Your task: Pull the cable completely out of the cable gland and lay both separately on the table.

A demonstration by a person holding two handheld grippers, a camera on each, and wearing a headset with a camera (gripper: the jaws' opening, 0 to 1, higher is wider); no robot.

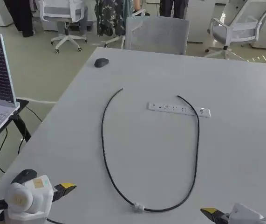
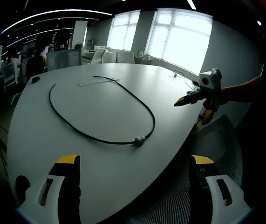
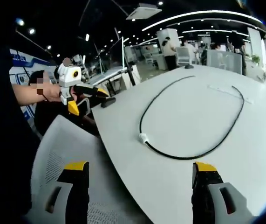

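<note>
**Gland and cable untouched: two grips needed**

The small pale plastic cable gland is threaded on the long black rubber cable, at the near bottom of the cable's U-shaped loop on the flat white table. Both free ends point to the far side. The right one passes a white oblong power strip, apparently lying across it.

To do this well, I judge I need one claw on the gland body and the other on the cable just beside it. I should draw along the cable's own line, not sideways, so the gland neither jams nor drags the loop around. Either run to a free end looks long, so several regrips seem likely.

My left claw is spread wide and holds nothing; the gland lies ahead of it and slightly right, near but apart. My right claw is likewise spread and empty, at the table's near edge, with the gland ahead and to its left. In the head view the gland sits between the two claws, a little farther onto the table.
</note>
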